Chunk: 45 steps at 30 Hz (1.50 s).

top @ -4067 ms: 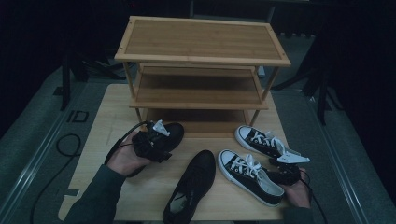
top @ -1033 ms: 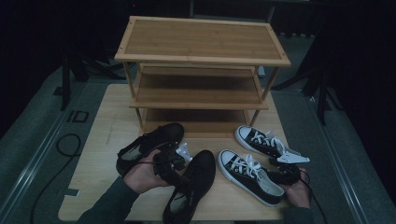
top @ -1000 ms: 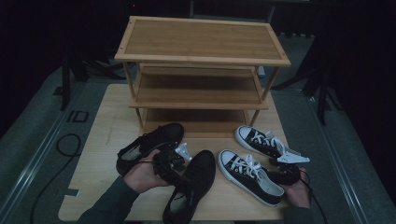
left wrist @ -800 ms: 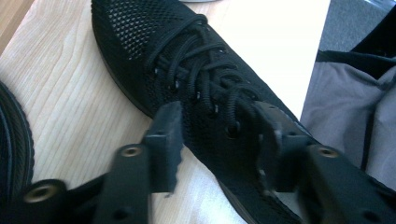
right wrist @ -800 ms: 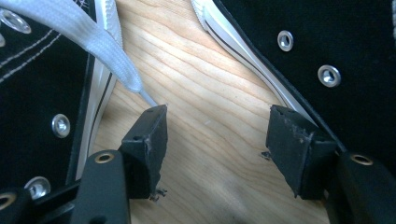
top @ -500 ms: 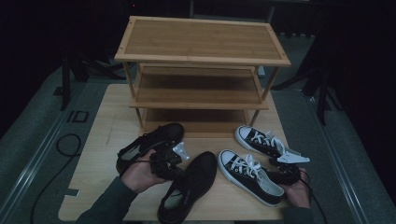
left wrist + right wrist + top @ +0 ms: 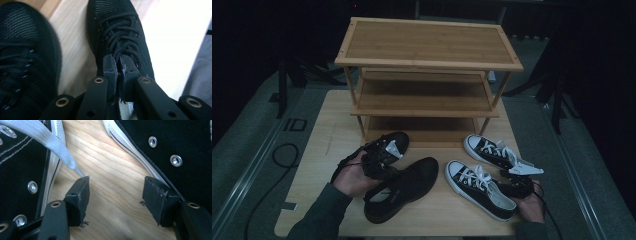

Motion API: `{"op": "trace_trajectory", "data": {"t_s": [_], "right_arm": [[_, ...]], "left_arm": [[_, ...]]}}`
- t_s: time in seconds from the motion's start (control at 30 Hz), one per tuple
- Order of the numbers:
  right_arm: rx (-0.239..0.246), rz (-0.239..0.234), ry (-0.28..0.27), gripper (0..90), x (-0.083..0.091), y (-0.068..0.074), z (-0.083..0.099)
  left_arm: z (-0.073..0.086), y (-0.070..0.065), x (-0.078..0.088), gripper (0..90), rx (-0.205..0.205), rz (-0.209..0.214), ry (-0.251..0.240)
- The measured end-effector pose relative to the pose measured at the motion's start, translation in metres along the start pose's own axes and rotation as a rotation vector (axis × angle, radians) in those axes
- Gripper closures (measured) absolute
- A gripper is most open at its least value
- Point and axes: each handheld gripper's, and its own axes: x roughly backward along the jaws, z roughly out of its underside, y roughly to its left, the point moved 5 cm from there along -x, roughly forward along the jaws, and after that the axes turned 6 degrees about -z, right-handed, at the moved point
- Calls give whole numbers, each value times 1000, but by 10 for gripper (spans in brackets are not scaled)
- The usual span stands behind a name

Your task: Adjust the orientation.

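Pinching the heel edge of a black mesh lace-up shoe point(image 7: 120, 37), your left gripper point(image 7: 118, 65) has just been closing and its two black jaws now stand almost together with the dark rim of the shoe's collar caught between the pads. In the high view that gripper point(image 7: 379, 159) sits over the near left part of the pale wooden table point(image 7: 327, 130), where the gripped shoe point(image 7: 404, 187) lies with its toe angled toward the right. Just beside it on the left lies the second black mesh shoe point(image 7: 374, 152), toe toward the shelves. Your right gripper point(image 7: 115, 188) rests near the table's right edge with its jaws wide apart and nothing between them, bare wood showing in the gap, flanked by two black canvas sneakers with white laces point(image 7: 479, 187) point(image 7: 489, 150). Farthest from you stands the three-tier bamboo shoe rack point(image 7: 427, 47).
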Motion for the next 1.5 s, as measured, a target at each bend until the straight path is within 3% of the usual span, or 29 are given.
{"op": "trace_trajectory", "data": {"t_s": [0.67, 1.03, 1.1, 1.27, 1.43, 1.5], "right_arm": [[1, 1, 0, 382, 0, 0, 0], [0, 0, 0, 382, 0, 0, 0], [1, 0, 0, 382, 0, 0, 0], [1, 0, 0, 382, 0, 0, 0], [1, -1, 0, 382, 0, 0, 0], [1, -1, 0, 382, 0, 0, 0]], "left_arm": [[31, 38, 13, 851, 94, -68, 2], [33, 41, 14, 842, 95, -76, -6], [33, 38, 13, 824, 82, -74, -4], [30, 41, 23, 741, 98, -73, -41], [29, 44, 25, 531, 132, -100, -34], [29, 45, 24, 493, 143, -108, -40]]}}
